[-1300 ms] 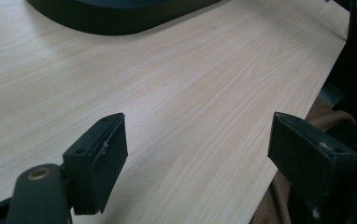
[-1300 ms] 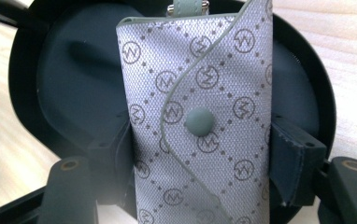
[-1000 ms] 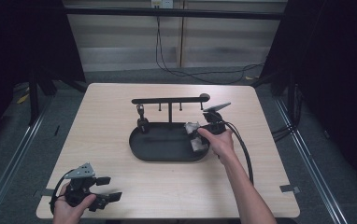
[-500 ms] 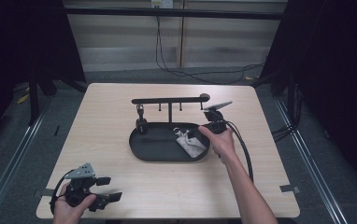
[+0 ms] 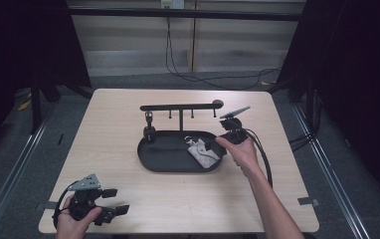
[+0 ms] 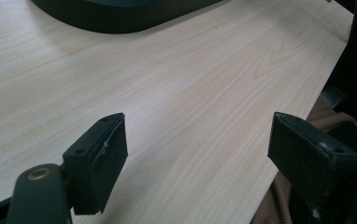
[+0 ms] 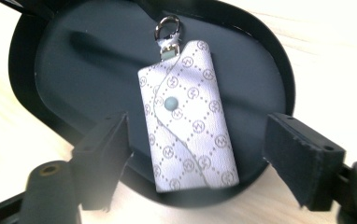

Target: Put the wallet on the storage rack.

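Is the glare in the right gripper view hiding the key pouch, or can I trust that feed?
Right gripper view: tabletop washed out white, but the key pouch in the black tray reads sharp, jaws slightly soft. High view: evenly lit table, dark surroundings. Left gripper view: clear wood grain, no glare.

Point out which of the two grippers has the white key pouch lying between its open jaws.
The right gripper, over the black tray: the white key pouch lies between its jaws, unpinched. The left gripper sits at the table's near edge, over bare wood.
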The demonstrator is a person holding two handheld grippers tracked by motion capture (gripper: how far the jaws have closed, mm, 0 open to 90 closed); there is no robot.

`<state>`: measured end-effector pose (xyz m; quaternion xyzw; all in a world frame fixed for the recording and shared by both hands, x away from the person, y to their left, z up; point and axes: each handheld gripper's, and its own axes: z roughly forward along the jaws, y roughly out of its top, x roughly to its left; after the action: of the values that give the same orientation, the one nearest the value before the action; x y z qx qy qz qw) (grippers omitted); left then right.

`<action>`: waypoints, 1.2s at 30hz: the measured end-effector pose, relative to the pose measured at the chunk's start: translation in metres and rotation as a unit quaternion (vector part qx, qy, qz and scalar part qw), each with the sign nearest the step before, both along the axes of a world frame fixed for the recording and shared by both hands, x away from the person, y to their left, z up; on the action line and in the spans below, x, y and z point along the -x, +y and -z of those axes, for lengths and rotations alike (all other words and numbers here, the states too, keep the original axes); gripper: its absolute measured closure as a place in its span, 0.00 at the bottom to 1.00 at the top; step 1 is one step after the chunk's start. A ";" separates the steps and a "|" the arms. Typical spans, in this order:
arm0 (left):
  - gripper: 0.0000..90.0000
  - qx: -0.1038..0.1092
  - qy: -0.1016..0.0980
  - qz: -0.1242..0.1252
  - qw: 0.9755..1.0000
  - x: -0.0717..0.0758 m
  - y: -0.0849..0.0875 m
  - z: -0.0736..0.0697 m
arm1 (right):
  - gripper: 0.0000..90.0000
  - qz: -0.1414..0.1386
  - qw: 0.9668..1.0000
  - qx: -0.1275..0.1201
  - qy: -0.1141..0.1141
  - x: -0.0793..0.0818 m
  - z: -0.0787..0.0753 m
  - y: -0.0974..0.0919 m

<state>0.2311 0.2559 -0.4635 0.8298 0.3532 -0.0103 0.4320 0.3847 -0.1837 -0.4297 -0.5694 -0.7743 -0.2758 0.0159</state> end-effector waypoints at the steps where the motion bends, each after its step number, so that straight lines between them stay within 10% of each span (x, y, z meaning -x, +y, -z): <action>1: 0.22 0.000 0.001 0.000 1.000 0.000 0.000 0.000 | 0.22 -0.001 1.000 0.005 -0.001 0.002 -0.003 0.000; 36: 0.25 0.003 -0.011 -0.036 0.999 0.001 0.004 -0.003 | 0.25 -0.002 0.996 0.010 -0.094 0.101 0.019 -0.047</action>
<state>0.2299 0.2595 -0.4608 0.8150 0.3784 0.0131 0.4386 0.2835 -0.2305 -0.4488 -0.5398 -0.7761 -0.3200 -0.0620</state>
